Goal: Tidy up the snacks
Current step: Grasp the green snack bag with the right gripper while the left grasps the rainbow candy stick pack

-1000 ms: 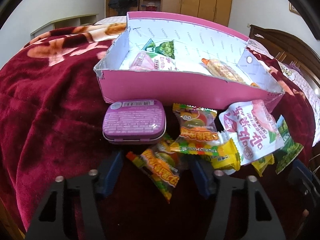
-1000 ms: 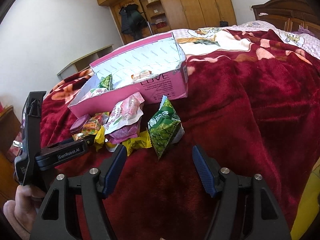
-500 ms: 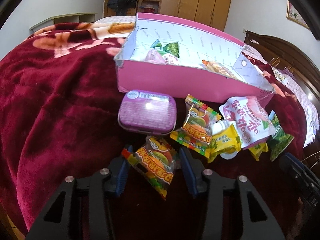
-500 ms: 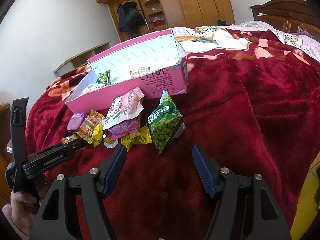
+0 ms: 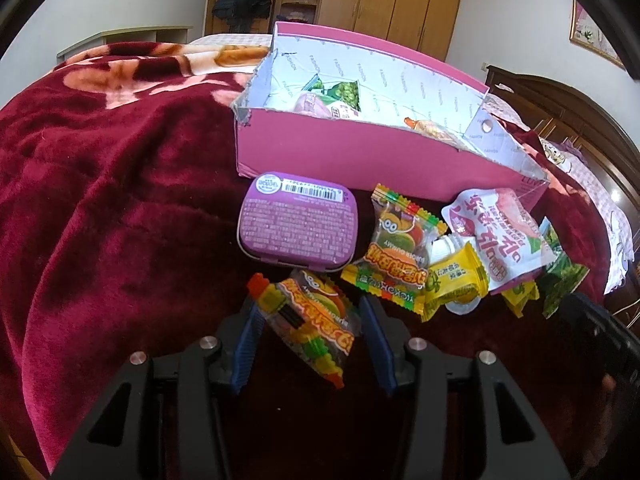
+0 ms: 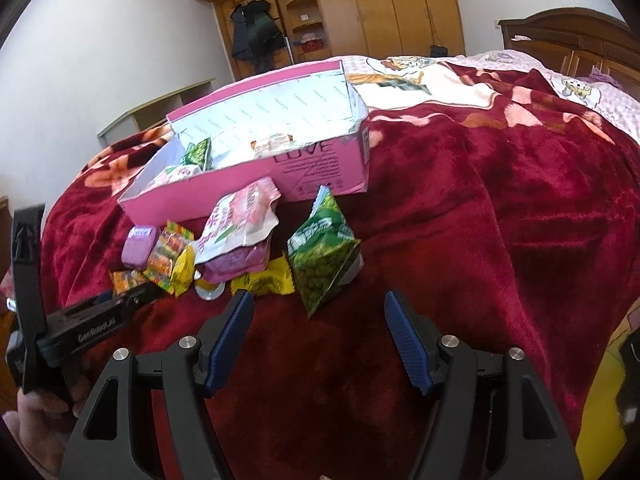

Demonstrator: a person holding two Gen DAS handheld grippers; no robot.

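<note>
My left gripper is shut on an orange gummy-burger packet, with a blue pad on each side of it. Just beyond lie a purple tin, a second gummy packet, a yellow candy and a white-pink pouch. Behind them stands the open pink box, with a few snacks inside. My right gripper is open and holds nothing, just short of a green pea packet. In the right wrist view the left gripper reaches the pile from the left.
Everything rests on a dark red plush blanket over a bed. A wooden headboard stands at the back right, and wardrobes line the far wall. A person's hand grips the left tool's handle.
The left jaws narrowed from well apart to closed on the gummy-burger packet, and the tool shifted a little across the blanket. The right gripper stayed open and in place.
</note>
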